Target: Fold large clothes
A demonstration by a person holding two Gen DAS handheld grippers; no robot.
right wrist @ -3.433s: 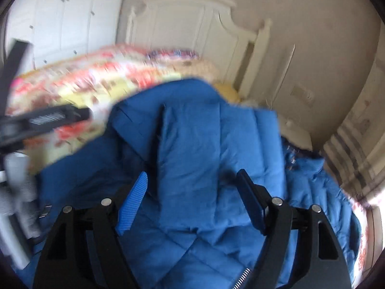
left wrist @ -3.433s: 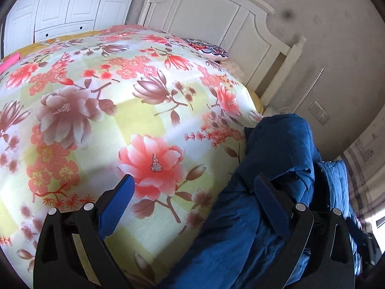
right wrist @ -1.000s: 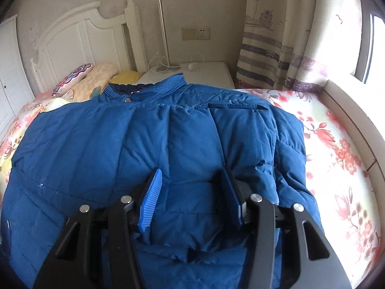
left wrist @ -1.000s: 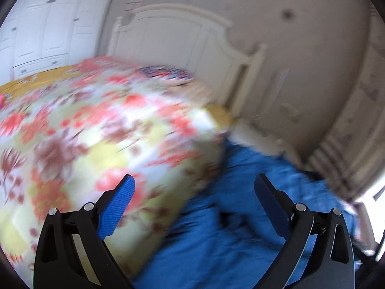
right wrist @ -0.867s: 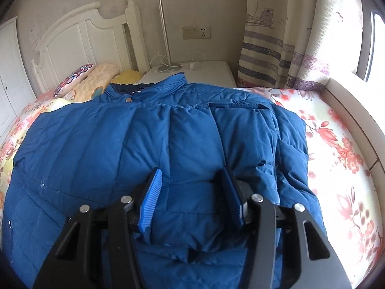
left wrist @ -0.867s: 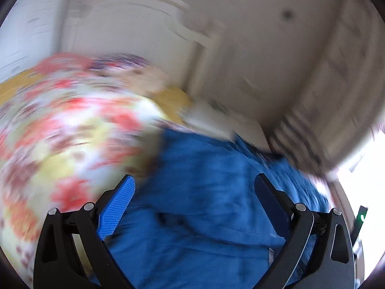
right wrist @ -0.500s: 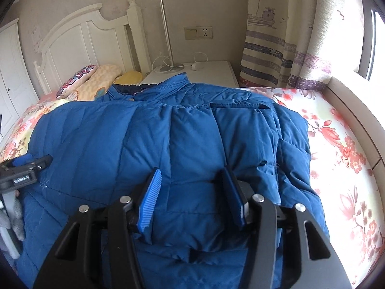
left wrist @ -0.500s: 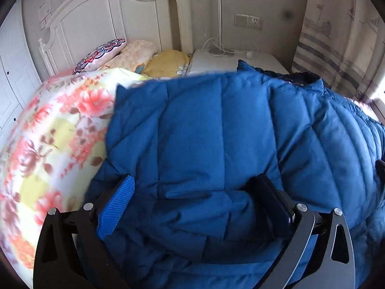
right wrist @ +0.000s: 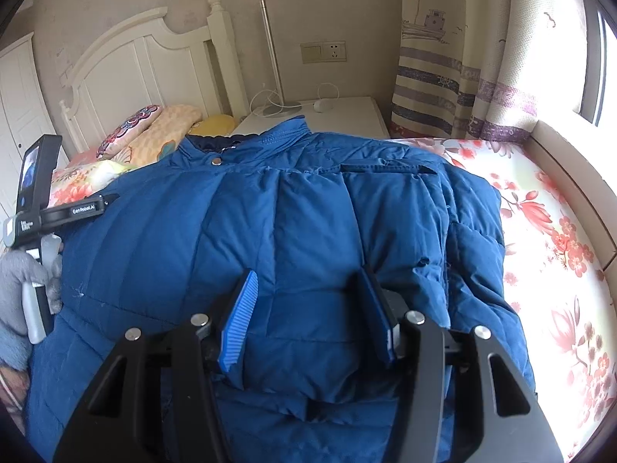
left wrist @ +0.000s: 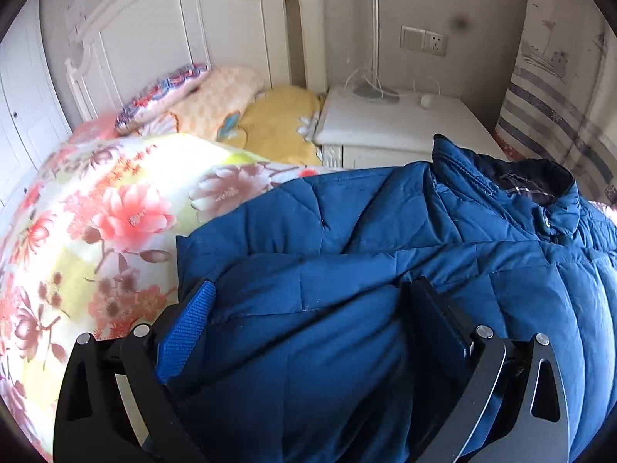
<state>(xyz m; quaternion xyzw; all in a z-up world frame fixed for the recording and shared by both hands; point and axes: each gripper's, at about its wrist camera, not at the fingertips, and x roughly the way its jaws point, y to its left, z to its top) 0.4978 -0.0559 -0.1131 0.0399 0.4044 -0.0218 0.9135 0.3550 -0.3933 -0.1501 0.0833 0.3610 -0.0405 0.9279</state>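
Right wrist: your right gripper (right wrist: 308, 320) pinches the jacket (right wrist: 293, 216) hem at 6 o'clock, anchoring it; left gripper (left wrist: 308, 316) gapes wide over a sleeve fold.

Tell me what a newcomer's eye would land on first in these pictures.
The big blue quilted puffer jacket dominates, spread collar-up over the bed toward the white panelled headboard. Around it glows the yellow bedspread with pink flowers, brightest on the jacket's left side. In front, the black right gripper with blue pads pinches a thick fold of the jacket, while the left gripper straddles its other side.

Floral bedspread (left wrist: 115, 208), pillows (left wrist: 200, 100), nightstand (left wrist: 393, 123), curtain (right wrist: 455, 77)
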